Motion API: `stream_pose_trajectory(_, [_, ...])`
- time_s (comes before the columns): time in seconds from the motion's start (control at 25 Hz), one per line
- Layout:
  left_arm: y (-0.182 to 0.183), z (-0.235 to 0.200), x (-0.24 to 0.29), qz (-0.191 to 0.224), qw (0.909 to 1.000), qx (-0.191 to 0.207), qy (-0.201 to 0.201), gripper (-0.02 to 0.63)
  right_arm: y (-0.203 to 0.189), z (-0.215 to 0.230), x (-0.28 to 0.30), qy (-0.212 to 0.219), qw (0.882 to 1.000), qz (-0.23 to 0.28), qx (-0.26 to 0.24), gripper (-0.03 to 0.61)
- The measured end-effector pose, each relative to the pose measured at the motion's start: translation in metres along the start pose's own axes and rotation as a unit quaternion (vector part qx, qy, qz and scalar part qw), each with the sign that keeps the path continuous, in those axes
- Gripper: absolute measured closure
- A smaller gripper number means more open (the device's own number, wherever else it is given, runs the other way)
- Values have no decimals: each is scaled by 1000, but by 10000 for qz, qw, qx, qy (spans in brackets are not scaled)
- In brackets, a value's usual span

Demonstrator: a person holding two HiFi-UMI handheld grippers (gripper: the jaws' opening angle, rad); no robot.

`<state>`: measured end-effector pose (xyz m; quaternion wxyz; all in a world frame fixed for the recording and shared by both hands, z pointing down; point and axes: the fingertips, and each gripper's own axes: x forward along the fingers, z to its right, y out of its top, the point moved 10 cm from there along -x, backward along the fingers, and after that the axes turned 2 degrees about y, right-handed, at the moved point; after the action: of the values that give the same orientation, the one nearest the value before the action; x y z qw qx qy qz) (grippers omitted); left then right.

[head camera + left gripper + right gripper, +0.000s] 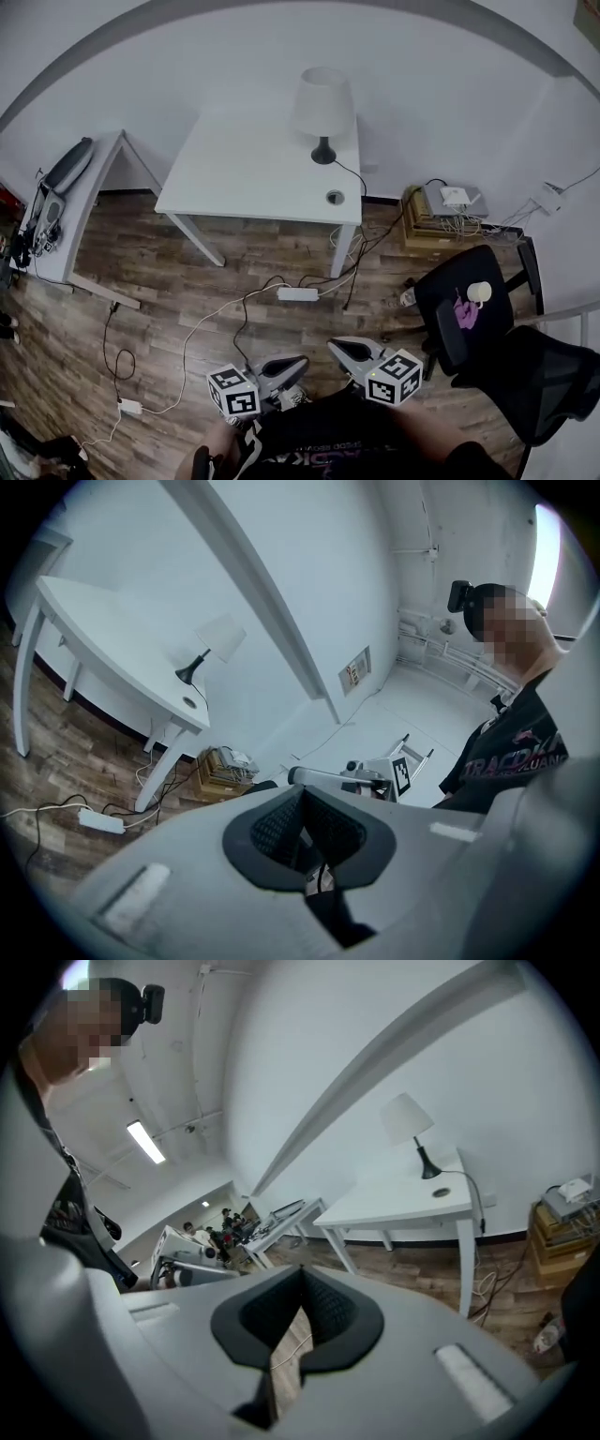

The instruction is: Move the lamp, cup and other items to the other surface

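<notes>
Floor clutter beyond the fingers (286, 366).
A power strip (298, 293) lies just ahead; a cardboard box (433, 227) stands farther right.

An office: white desk (244, 169), swivel chair (492, 267), power strip (298, 293), wood floor (141, 272).

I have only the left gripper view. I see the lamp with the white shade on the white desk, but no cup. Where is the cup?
Observer: The small white cup stands on the seat of the black office chair, at the right of the head view.
Operator: Is something else on this seat?
Observer: Yes, a small purple item lies beside the cup.
Operator: Does the right gripper hold anything?
Observer: No. The right gripper has its jaws together, with nothing between them.
</notes>
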<state>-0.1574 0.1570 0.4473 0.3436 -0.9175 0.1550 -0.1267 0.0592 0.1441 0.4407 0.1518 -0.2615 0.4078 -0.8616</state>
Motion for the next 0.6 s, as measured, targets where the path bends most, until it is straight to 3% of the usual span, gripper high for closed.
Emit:
stream_pose_trajectory(0.24, [-6,0,-36,159,9999,3,43,621,-12,-53,37,770,9940,-428,-655,574])
stream_pose_trajectory(0.6, [-21,-3,-73,263,9996,-83,-58,621,-31,-84,56,1065,9901,-498,-771,575])
